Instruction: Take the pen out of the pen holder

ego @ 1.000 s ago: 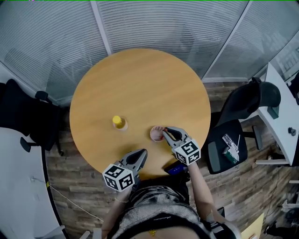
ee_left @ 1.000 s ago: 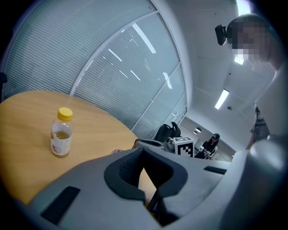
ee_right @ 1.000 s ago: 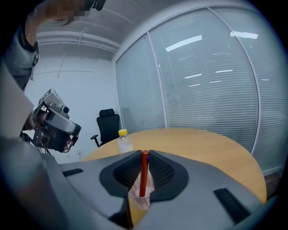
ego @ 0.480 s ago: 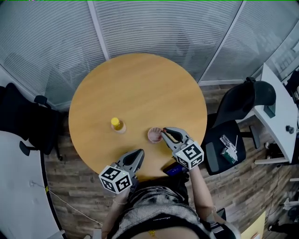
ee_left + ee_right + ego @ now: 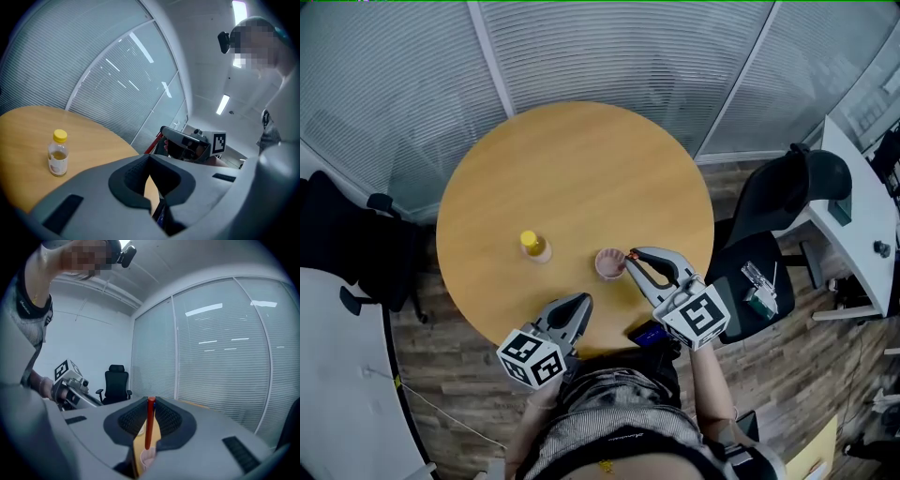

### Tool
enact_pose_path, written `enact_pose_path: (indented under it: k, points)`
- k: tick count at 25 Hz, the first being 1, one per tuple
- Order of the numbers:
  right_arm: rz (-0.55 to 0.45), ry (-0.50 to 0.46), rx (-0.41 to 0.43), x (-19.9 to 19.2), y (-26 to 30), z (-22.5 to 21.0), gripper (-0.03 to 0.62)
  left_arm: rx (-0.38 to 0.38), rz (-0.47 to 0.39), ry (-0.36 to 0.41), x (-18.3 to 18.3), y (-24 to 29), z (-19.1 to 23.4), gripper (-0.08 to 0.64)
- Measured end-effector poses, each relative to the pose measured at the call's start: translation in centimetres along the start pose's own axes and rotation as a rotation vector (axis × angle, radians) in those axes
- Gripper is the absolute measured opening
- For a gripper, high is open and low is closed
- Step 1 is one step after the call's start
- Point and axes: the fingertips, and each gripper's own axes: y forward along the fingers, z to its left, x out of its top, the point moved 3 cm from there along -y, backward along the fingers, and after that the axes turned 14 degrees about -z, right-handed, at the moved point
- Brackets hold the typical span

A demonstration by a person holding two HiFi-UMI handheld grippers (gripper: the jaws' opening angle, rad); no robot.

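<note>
Red pen (image 5: pixel 150 420) stands upright in the right gripper (image 5: pixel 149 441), whose jaws are clamped on its barrel. Its lower end hangs right over the pink holder (image 5: pixel 147 460). From the gripper's own view the tip looks at or just above the rim, but I cannot tell whether it is fully clear. The holder sits near the table's (image 5: pixel 572 169) near edge, a little right of the middle. The left gripper (image 5: pixel 156 205) hovers by that same edge to the left, its jaws drawn together on nothing. A yellow-capped bottle (image 5: pixel 532 246) stands further left, well apart from the holder.

The pen should be light and stiff, with a slim, smooth barrel that could swivel or slide between the pads under a slack grip. A firm hold across the barrel, well above the tip, looks like the right place, and the pads seem to have roughly that. The holder looks like a small, light cup, so a tip dragging on its rim could tilt or topple it. A straight lift would be the safest way out.
</note>
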Motion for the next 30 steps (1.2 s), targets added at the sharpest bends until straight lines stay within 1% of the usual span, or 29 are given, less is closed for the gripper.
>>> enact_pose_path:
  k: [4, 9, 20, 26, 30]
  points:
    - [-0.016, -0.019, -0.006, 2.2, -0.3, 0.5, 0.061, -0.009, 0.003, -0.003, 0.1, -0.2, -0.2, 0.003]
    - [-0.022, -0.032, -0.015, 3.3, -0.6, 0.9, 0.061, -0.017, -0.005, 0.006, 0.5, -0.5, -0.4, 0.003]
    - [0.006, -0.015, -0.032, 2.3, -0.9, 0.8, 0.06, -0.029, 0.013, -0.006, 0.1, -0.4, -0.6, 0.003]
    - [0.011, -0.011, -0.037, 2.1, -0.8, 0.9, 0.06, -0.036, 0.033, 0.007, -0.1, -0.4, -0.6, 0.003]
    - [0.016, -0.01, -0.042, 2.0, -1.0, 1.0, 0.06, -0.039, 0.038, -0.003, -0.3, -0.6, -0.7, 0.003]
